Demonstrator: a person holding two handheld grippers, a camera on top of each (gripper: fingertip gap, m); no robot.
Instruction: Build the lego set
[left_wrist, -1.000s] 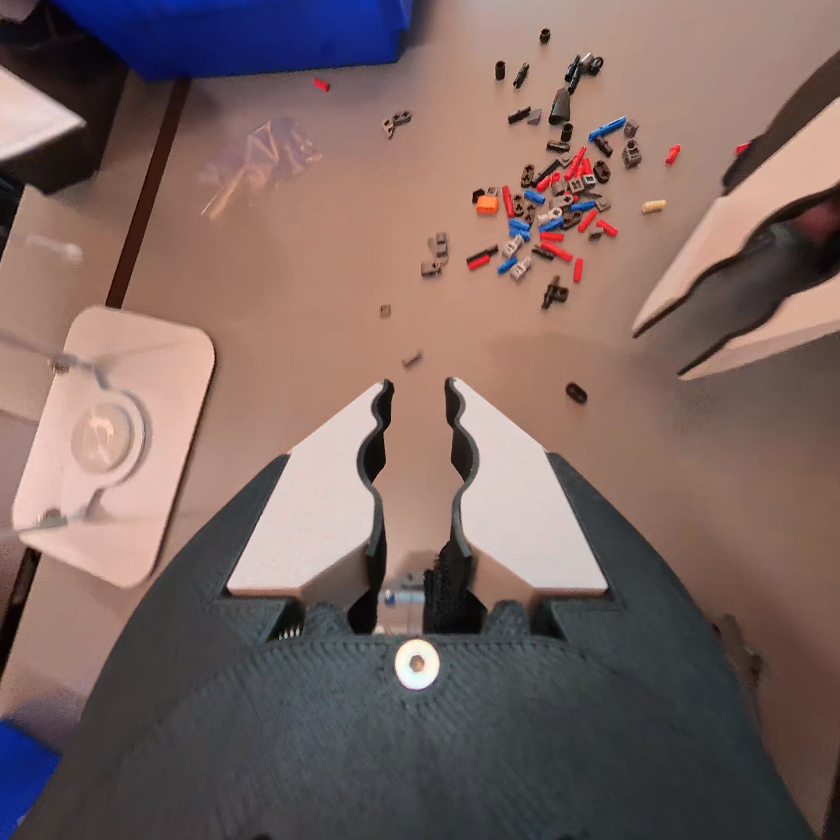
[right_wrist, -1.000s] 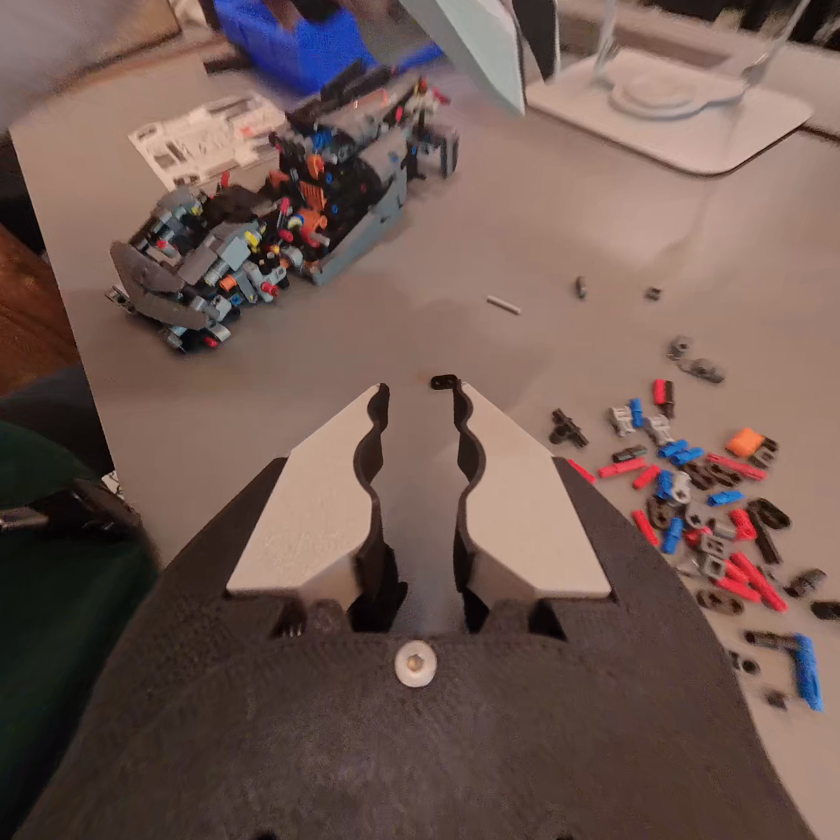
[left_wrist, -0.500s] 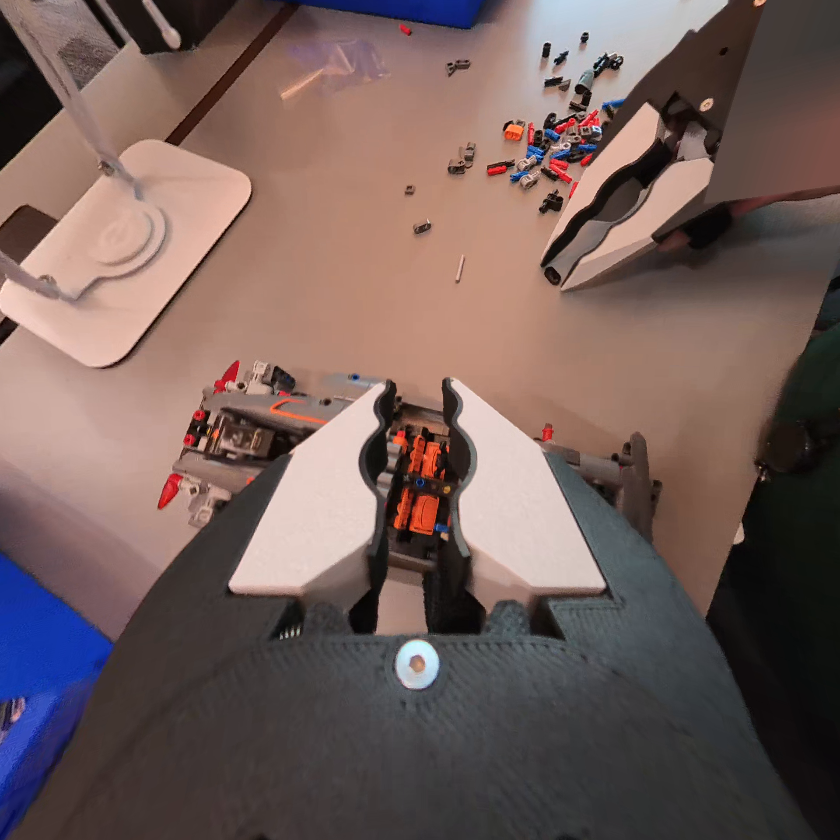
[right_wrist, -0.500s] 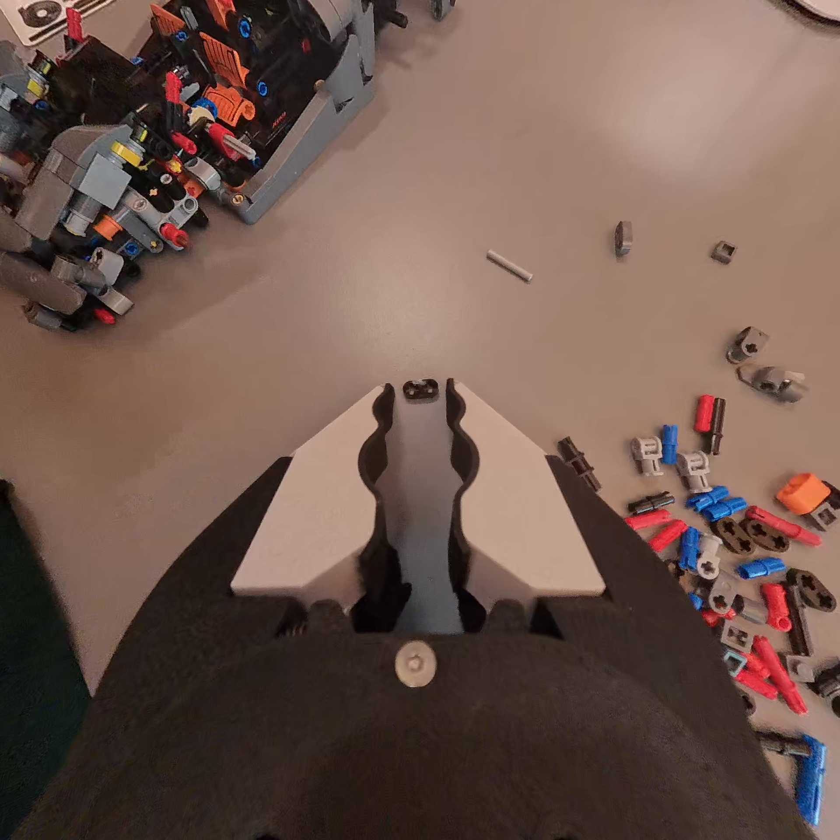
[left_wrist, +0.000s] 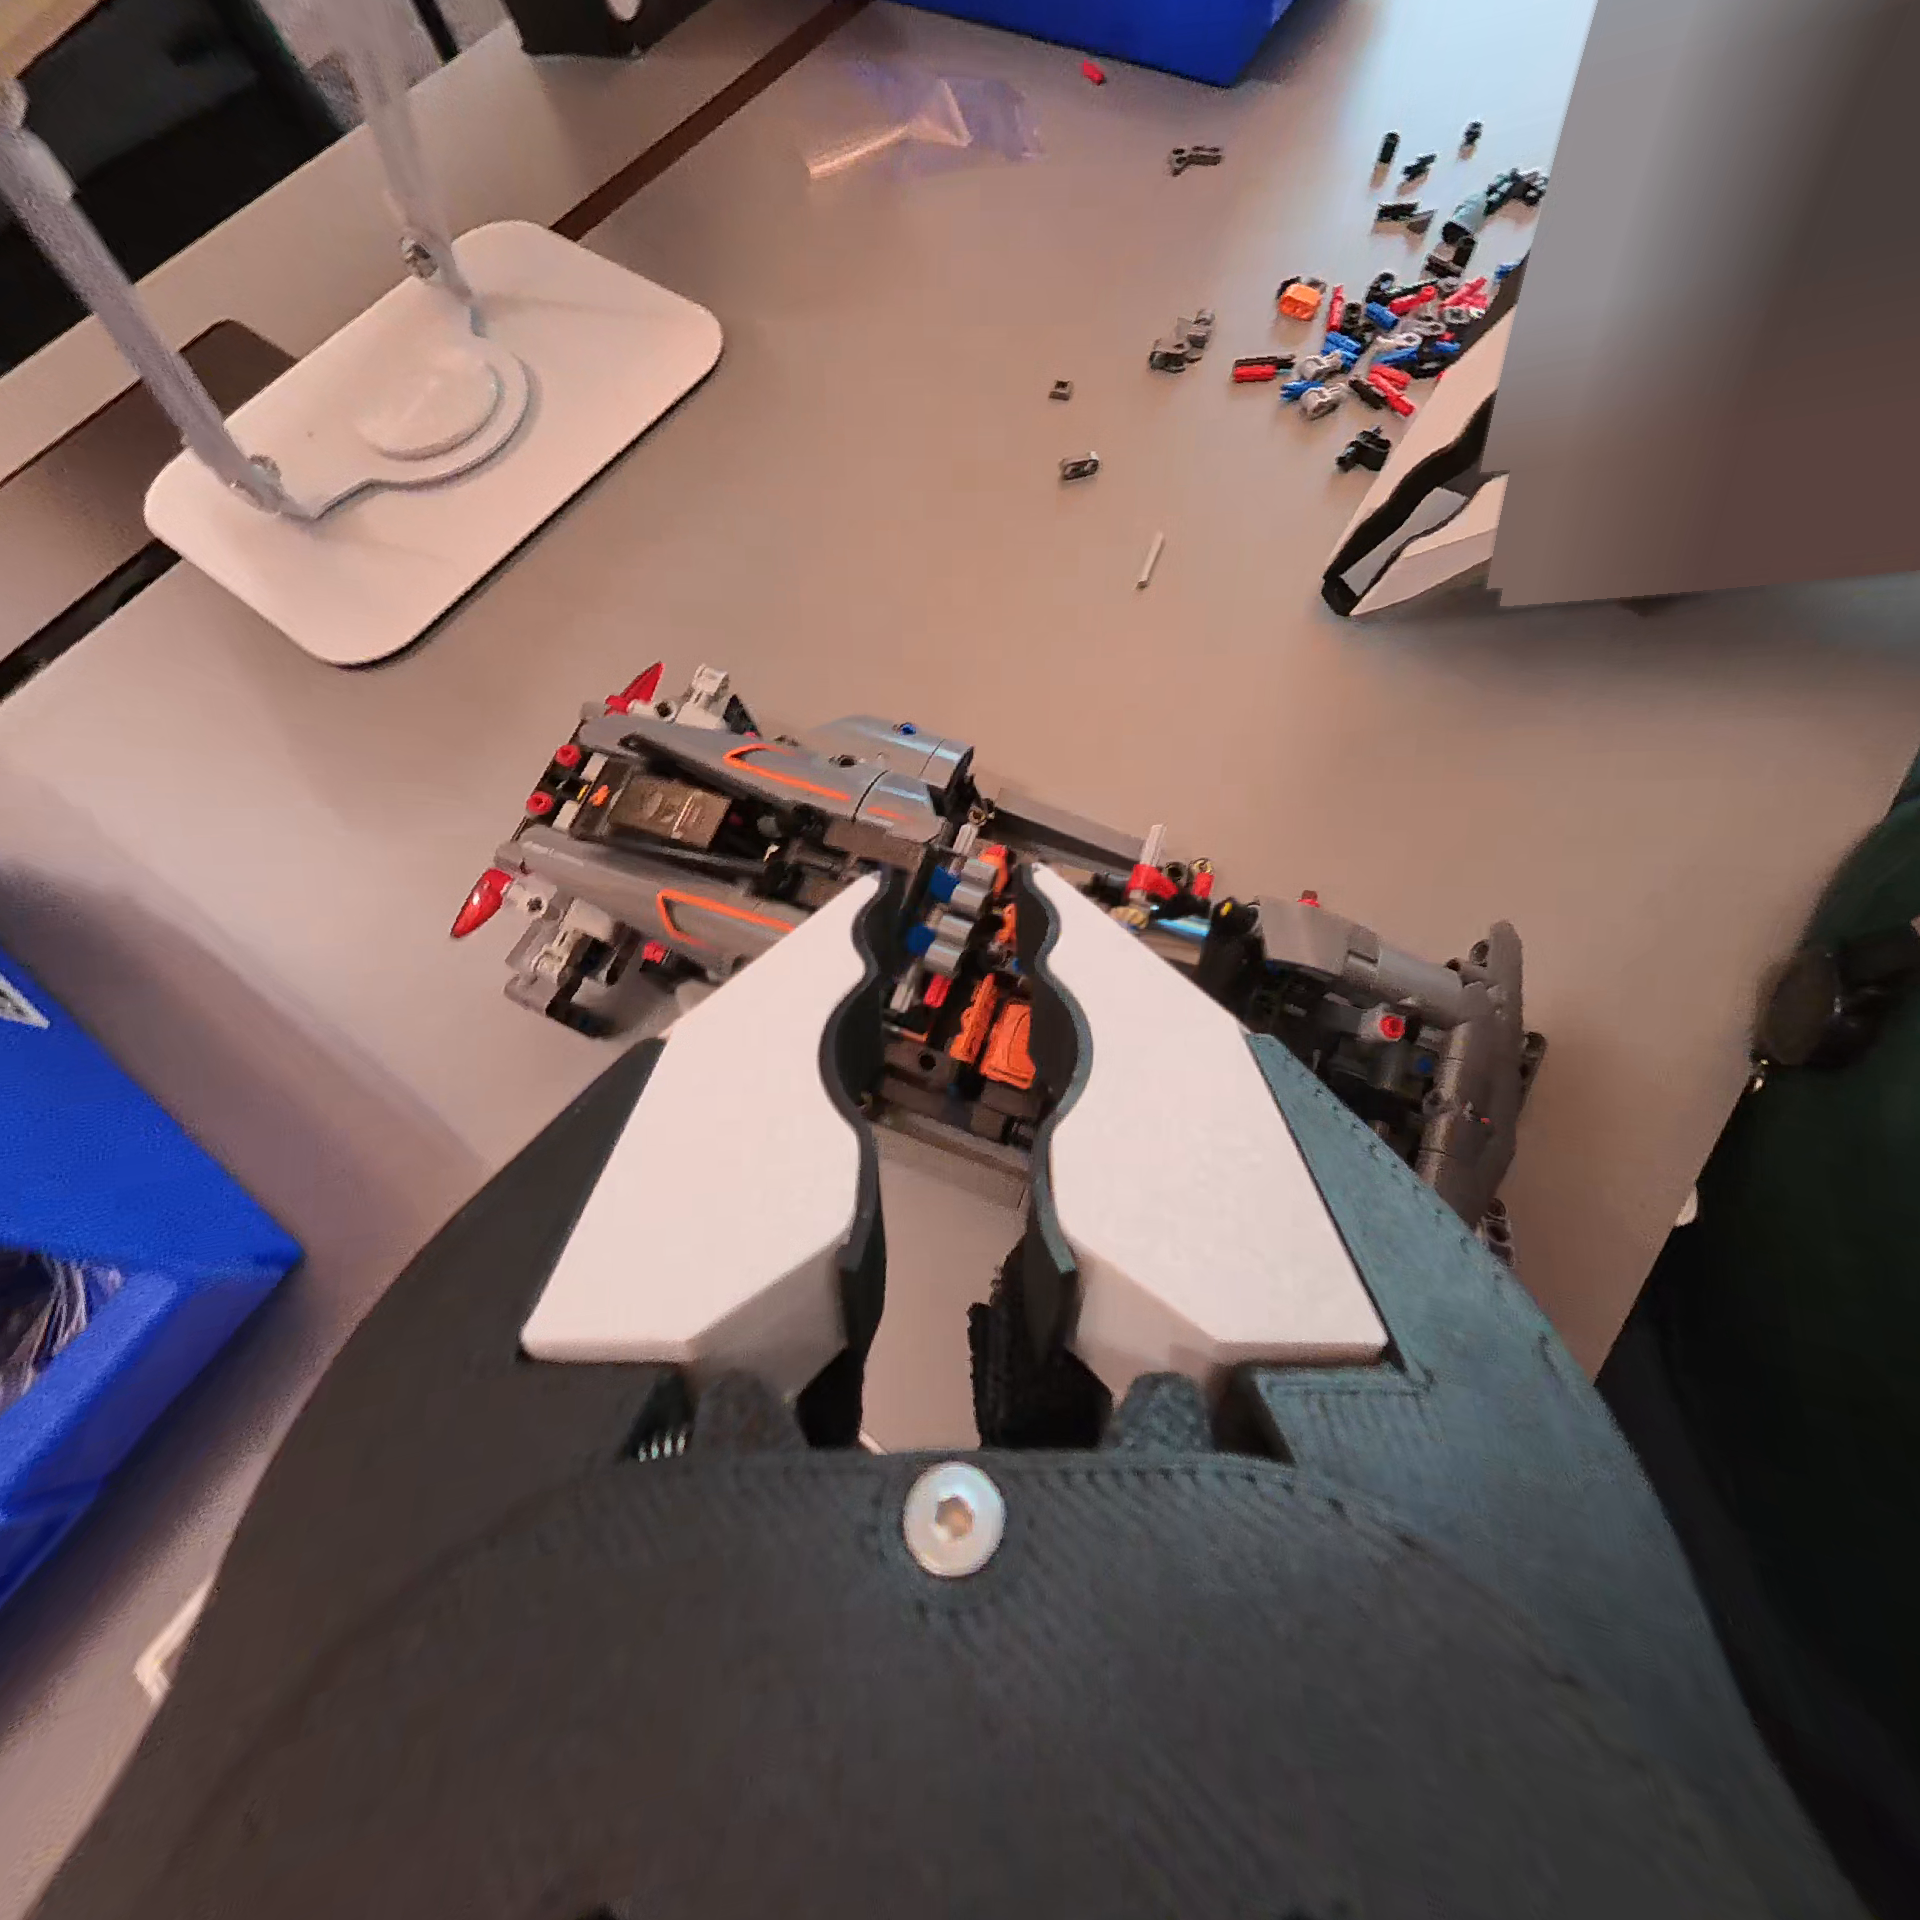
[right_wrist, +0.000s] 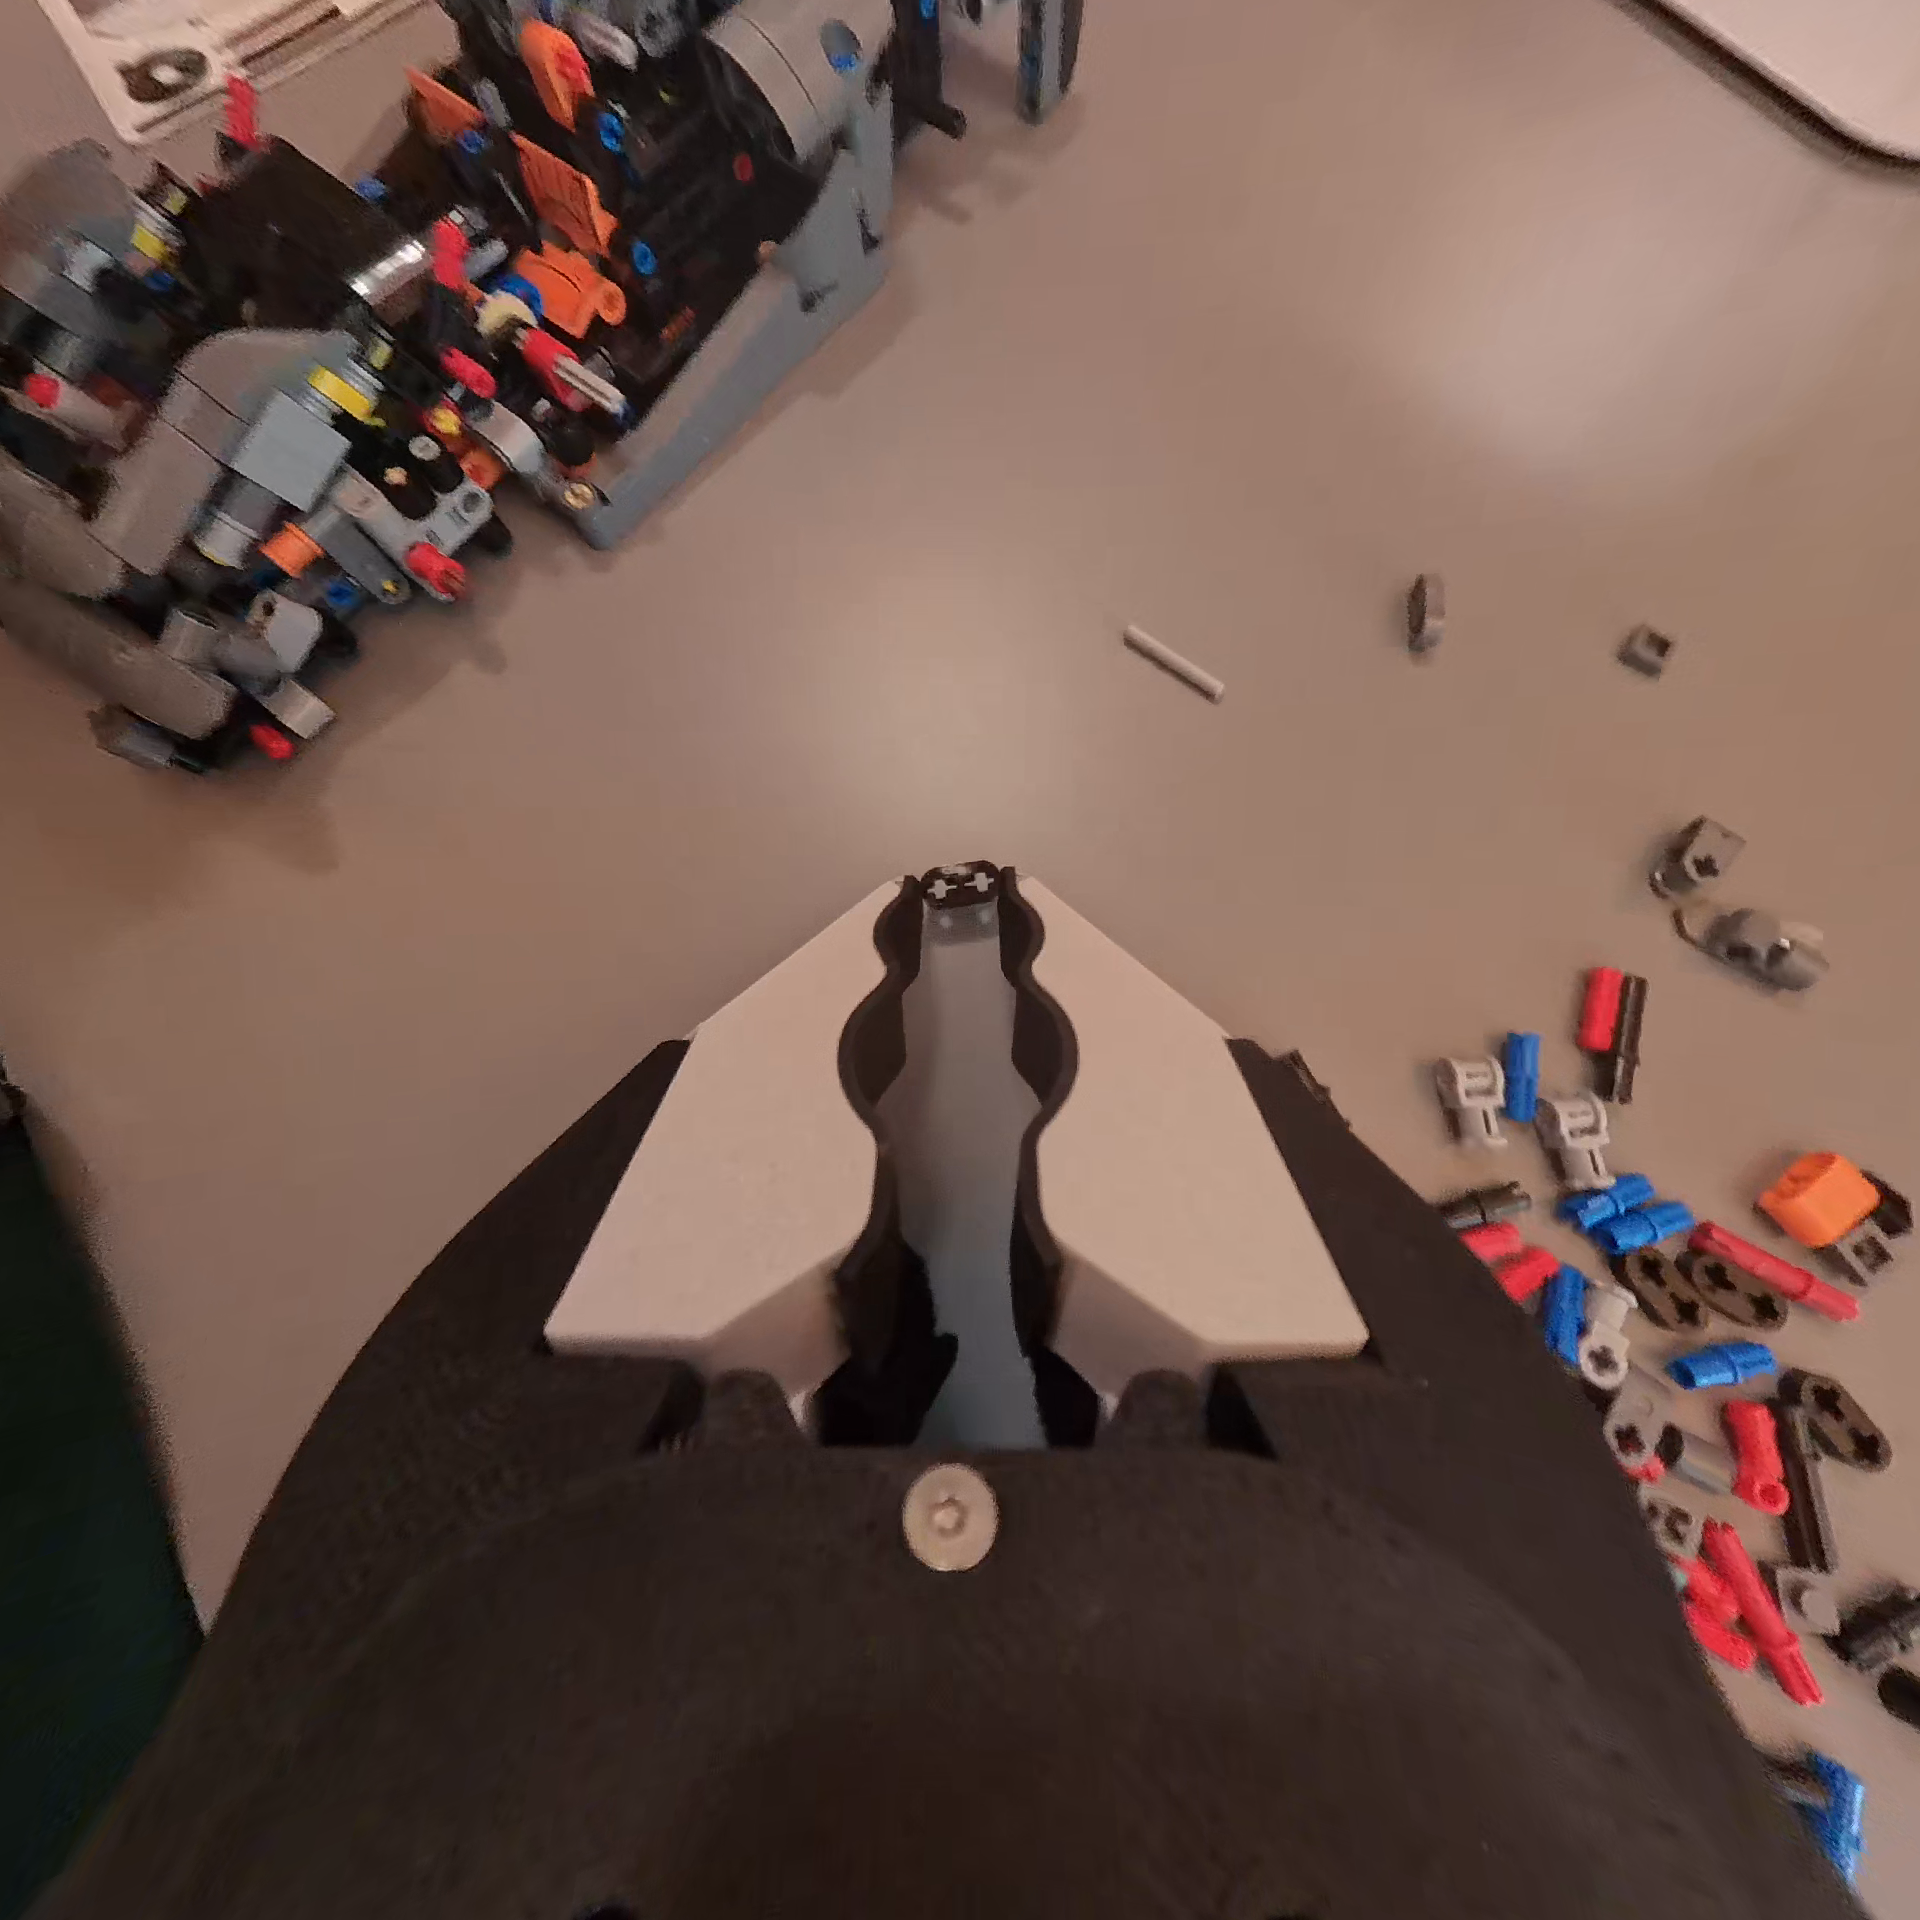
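Partly built model vehicle (left_wrist: 831, 831): grey panels with orange outline stripes, red cone tips, black frame, orange, blue and yellow inner parts. Loose small plastic pieces (right_wrist: 1704, 1299): red, blue, black, grey, with one orange block (right_wrist: 1816, 1197). Small two-hole connector piece (right_wrist: 961, 886): black. Thin short rod (right_wrist: 1172, 662): pale grey. Left two-finger gripper (left_wrist: 954, 883) and right two-finger gripper (right_wrist: 961, 883): black ribbed bodies, white fingers edged black. Smooth tabletop (right_wrist: 1247, 416): beige-grey. Flat rounded stand base (left_wrist: 436, 436): white. Plastic storage bin (left_wrist: 94, 1247): bright blue.
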